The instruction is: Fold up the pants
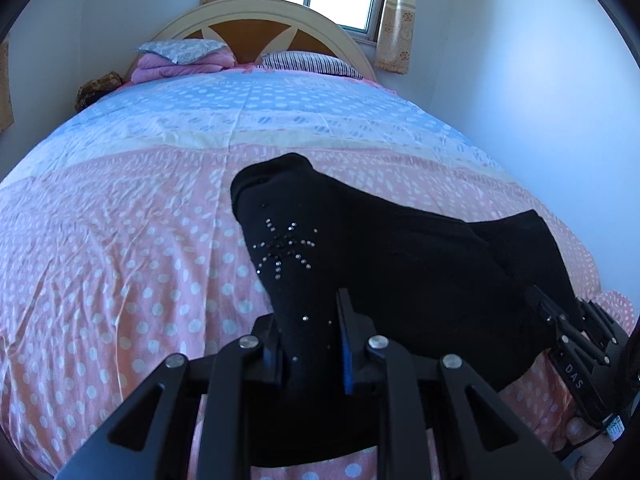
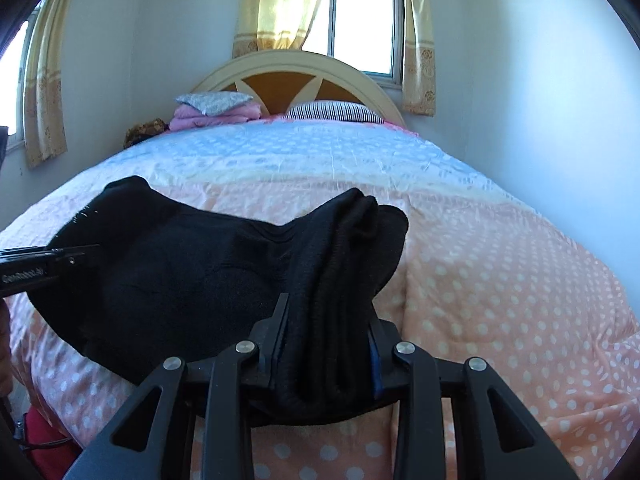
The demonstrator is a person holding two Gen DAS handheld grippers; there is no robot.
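Black pants [image 1: 400, 264] with a rhinestone star lie bunched near the front edge of a bed [image 1: 120, 240]. My left gripper [image 1: 310, 320] is shut on the end of the pants that bears the star. In the same view my right gripper [image 1: 568, 320] grips the other end at the lower right. In the right wrist view my right gripper [image 2: 328, 316] is shut on a thick bunch of the black pants [image 2: 180, 280], several layers between its pads. My left gripper [image 2: 80, 256] enters from the left edge there, clamped on the cloth.
The bed has a pink and blue dotted cover [image 2: 500, 280]. A striped pillow [image 2: 332, 112] and a folded pink blanket [image 2: 216, 114] lie by the headboard [image 2: 296, 68]. A window [image 2: 364, 20] with yellow curtains is behind. A red object [image 2: 44, 448] sits on the floor, lower left.
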